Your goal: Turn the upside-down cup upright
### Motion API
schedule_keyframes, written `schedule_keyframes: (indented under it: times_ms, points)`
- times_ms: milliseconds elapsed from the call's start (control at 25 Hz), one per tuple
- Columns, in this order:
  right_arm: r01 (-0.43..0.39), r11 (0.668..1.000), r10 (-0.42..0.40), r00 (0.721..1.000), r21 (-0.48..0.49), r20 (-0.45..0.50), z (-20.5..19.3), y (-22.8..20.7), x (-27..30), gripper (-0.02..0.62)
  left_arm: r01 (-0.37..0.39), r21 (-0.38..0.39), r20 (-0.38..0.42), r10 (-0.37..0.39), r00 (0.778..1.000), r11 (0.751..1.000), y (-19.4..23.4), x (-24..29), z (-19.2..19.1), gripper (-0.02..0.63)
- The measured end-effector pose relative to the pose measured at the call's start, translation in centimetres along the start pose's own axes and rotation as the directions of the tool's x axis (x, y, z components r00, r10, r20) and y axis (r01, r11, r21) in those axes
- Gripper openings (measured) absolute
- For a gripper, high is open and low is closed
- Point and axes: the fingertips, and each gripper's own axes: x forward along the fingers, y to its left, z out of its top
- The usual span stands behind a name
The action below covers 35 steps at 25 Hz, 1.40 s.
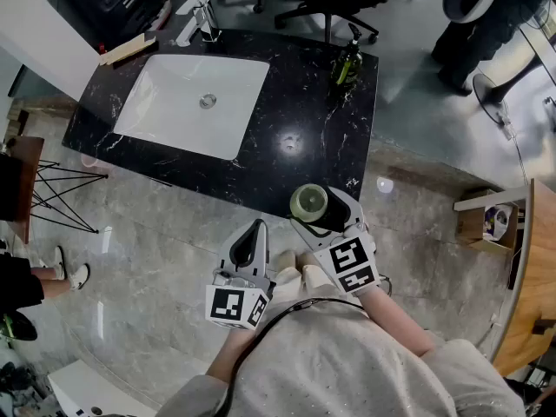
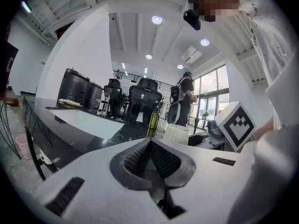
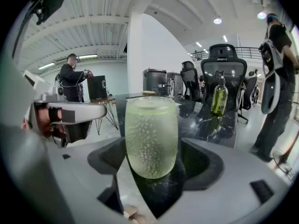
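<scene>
A pale green dimpled cup (image 1: pixel 308 202) (image 3: pixel 151 134) stands on the black marble counter (image 1: pixel 287 137), close to its front edge. Its flat upper end shows a ring-like face. My right gripper (image 1: pixel 313 207) (image 3: pixel 152 150) is open, with one finger on each side of the cup and a narrow gap to each pad. My left gripper (image 1: pixel 258 225) (image 2: pixel 150 143) is shut on nothing and hangs in front of the counter edge, left of the cup. The cup (image 2: pixel 176 134) also shows in the left gripper view, beyond the shut jaws.
A white sink (image 1: pixel 193 102) with a faucet (image 1: pixel 204 20) fills the counter's left half. A green bottle (image 1: pixel 347 62) stands at the far right corner. Office chairs (image 1: pixel 330 3) and a person (image 1: pixel 473 24) are beyond the counter. A wooden table (image 1: pixel 530 302) stands to the right.
</scene>
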Motion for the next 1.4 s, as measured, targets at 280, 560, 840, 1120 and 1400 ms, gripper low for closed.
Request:
schedule_keyframes:
  times_ms: [280, 560, 840, 1120, 1400]
  points:
    - [-0.004, 0.996, -0.002, 0.997, -0.084, -0.075, -0.8, 0.5, 0.2, 0.36, 0.022, 0.0, -0.016, -0.022, 1.0, 1.0, -1.4, 0.9, -0.5, 0.006]
    - [-0.033, 0.999, 0.03, 0.996, -0.035, -0.081, -0.8, 0.4, 0.1, 0.347, -0.002, -0.004, -0.005, 0.002, 1.0, 1.0, -0.8, 0.9, -0.3, 0.006]
    - [-0.222, 0.904, 0.216, 0.975, 0.366, 0.057, 0.8, 0.2, -2.0, 0.347, -0.014, -0.01, 0.005, 0.014, 1.0, 1.0, -0.3, 0.9, 0.1, 0.006]
    - [-0.504, 0.521, 0.334, 0.863, 0.689, 0.379, 2.9, 2.3, -3.6, 0.347, 0.0, -0.021, 0.015, 0.0, 1.0, 1.0, -0.4, 0.8, 0.5, 0.006]
    - [-0.701, 0.077, 0.271, 0.699, 0.709, 0.661, 3.6, 3.6, -4.0, 0.347, 0.015, -0.007, 0.003, -0.015, 1.0, 1.0, -0.1, 0.2, 0.4, 0.006]
